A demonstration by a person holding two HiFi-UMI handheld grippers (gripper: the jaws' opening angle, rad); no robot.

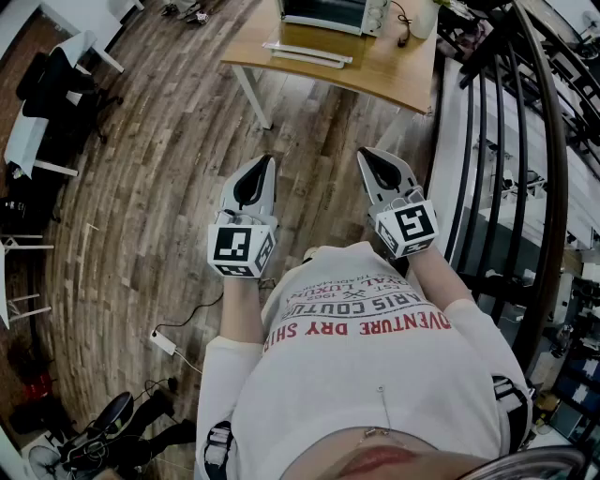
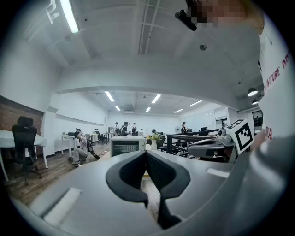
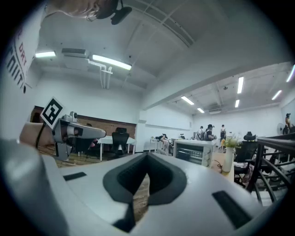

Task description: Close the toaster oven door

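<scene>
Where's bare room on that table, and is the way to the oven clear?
Bare wood runs along the table between the open door of the toaster oven and the front edge, widest toward the right corner. The floor up to the table is open. Crowded: the back right corner with cable and vase; the railing hems the right side.

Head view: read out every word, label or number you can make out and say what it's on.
"VENTURE DRY SHI": red, upside down on the person's shirt, ends hidden.
"ARIS COUTU": grey, same shirt, ends hidden.
Smaller shirt print: too small to read.
On the left gripper and right gripper: square marker patterns, no words.
On the toaster oven: no label readable.
</scene>
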